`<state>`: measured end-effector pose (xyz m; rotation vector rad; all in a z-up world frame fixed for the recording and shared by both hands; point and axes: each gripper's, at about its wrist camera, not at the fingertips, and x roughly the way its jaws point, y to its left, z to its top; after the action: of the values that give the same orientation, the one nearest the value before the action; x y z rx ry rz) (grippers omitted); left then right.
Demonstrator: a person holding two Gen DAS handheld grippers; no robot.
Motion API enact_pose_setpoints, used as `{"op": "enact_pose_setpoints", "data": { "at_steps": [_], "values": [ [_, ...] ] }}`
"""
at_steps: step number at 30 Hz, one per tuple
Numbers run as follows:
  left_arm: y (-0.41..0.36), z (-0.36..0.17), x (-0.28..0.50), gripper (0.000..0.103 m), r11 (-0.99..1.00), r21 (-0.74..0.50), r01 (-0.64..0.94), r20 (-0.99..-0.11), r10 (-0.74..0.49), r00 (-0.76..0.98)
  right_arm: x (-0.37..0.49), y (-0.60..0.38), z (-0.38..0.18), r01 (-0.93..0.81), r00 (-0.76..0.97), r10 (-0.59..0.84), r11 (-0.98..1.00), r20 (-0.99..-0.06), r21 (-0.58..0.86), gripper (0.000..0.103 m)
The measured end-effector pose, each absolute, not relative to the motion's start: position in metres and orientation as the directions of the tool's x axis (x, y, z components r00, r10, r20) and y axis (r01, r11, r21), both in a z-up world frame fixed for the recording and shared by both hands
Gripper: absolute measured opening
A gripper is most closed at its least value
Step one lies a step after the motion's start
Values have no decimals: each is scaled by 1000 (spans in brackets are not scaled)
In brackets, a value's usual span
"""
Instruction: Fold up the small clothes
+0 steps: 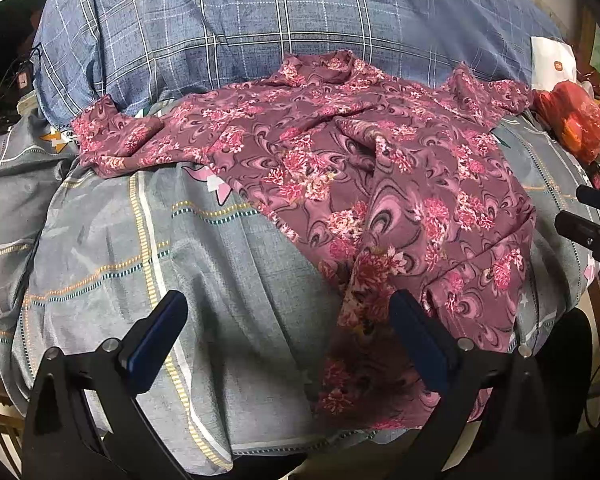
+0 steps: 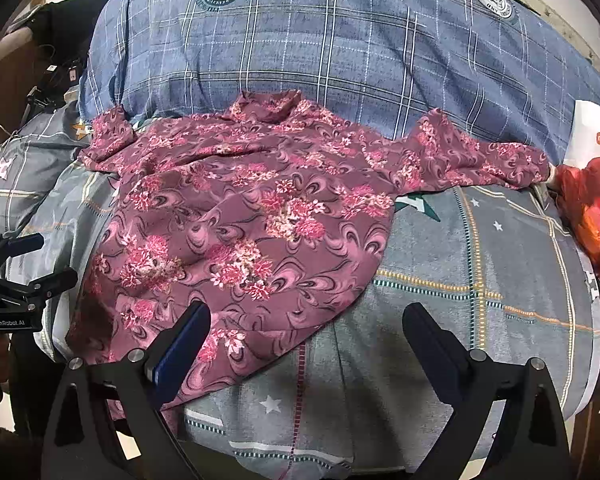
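A bed [image 1: 100,248] fills both views, covered in a grey checked sheet with stars, and a bulky blue plaid quilt [image 2: 340,60] is heaped along its far side. That leaves the near half of the bed as a flat working area, which looks like the reason the blouse [image 2: 236,208] is spread there and not on the quilt.

The blouse is maroon with pink flower sprays and swirls. It lies face up with its collar toward the quilt, both sleeves stretched out sideways and the hem hanging a little over the near edge of the bed — an opened-out layout that suits a first fold. It is not smooth: creases run through the middle, and in the left wrist view a ridge of cloth stands up down the body. The fabric looks thin and soft, so it will probably drape and slip when lifted.

At the right end of the bed, just beyond one cuff, sits a red plastic bag [image 2: 592,216] beside a white paper bag [image 2: 592,136].

The left gripper [image 1: 288,336] hovers over the hem with its fingers wide apart, holding nothing; one finger overlaps the cloth in the picture. The right gripper [image 2: 306,344] is likewise spread and empty, one finger over the lower hem, the other over bare sheet. Judging by this, folding has not begun.
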<state>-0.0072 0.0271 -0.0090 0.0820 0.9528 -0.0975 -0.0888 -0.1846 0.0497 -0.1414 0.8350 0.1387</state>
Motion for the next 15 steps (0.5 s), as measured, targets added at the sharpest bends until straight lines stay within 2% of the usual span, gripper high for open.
{"op": "enact_pose_setpoints", "data": {
  "at_steps": [15],
  "values": [
    [29,-12,-6,101,992,23,127,-822,-54,567,-94,-161,44,-268,640,122,961,-759,-71,96]
  ]
}}
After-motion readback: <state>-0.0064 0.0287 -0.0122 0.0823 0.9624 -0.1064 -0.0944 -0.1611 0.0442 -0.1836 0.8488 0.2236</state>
